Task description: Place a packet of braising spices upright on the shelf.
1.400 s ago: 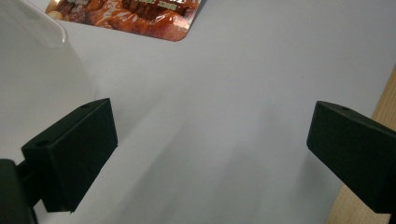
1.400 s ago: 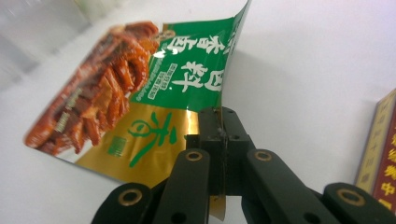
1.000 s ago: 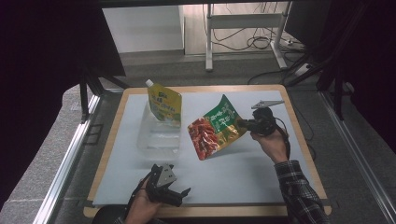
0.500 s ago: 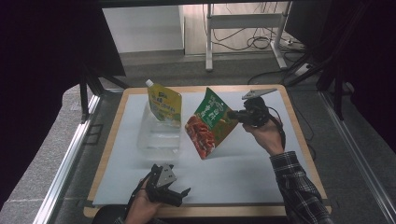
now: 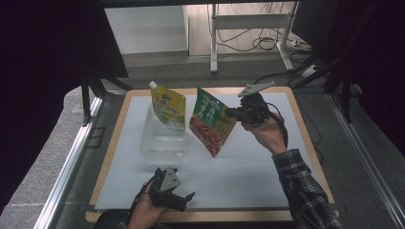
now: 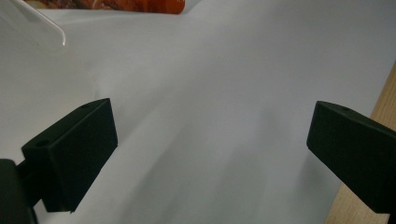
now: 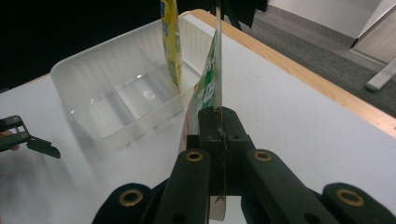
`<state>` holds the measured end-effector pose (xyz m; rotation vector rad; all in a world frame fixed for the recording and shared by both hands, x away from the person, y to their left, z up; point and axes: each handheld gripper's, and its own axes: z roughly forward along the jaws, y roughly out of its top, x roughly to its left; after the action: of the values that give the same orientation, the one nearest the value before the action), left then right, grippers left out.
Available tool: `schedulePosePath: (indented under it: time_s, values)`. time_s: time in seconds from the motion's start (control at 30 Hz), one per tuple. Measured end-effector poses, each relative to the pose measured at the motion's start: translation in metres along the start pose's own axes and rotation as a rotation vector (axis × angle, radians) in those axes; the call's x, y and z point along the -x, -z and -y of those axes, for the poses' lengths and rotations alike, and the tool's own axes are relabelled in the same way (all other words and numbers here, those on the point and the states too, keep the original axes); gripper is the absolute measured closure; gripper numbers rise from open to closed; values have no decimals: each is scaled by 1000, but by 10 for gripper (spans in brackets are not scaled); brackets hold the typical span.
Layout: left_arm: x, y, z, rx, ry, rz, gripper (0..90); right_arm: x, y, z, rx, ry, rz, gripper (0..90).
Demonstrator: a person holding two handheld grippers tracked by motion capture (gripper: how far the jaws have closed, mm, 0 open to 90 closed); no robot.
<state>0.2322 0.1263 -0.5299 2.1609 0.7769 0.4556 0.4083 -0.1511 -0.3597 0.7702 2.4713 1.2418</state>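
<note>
The right tongs (image 5: 232,113) are clamped on one edge of the green snack pouch (image 5: 210,122), which hangs tilted in the air beside the clear plastic bin (image 5: 161,140). A yellow spouted pouch (image 5: 167,107) already stands in that bin. Risk: the thin edge grip may let the pouch swing or slip, or knock the yellow pouch over on entry. The left tongs (image 5: 180,196) rest apart, empty, near the desk (image 5: 248,171) front edge.
</note>
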Motion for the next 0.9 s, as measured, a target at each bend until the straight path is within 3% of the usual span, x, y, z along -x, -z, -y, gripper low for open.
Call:
schedulePosePath:
  time_s: [0.5, 0.9]
  values:
    - [0, 0, 0, 0, -3, -1, 14, -14, 15, -15, 0, 58, 20, 894]
    - [0, 0, -1, 3, -6, -3, 14, -27, 36, -22, -4, 86, -22, 894]
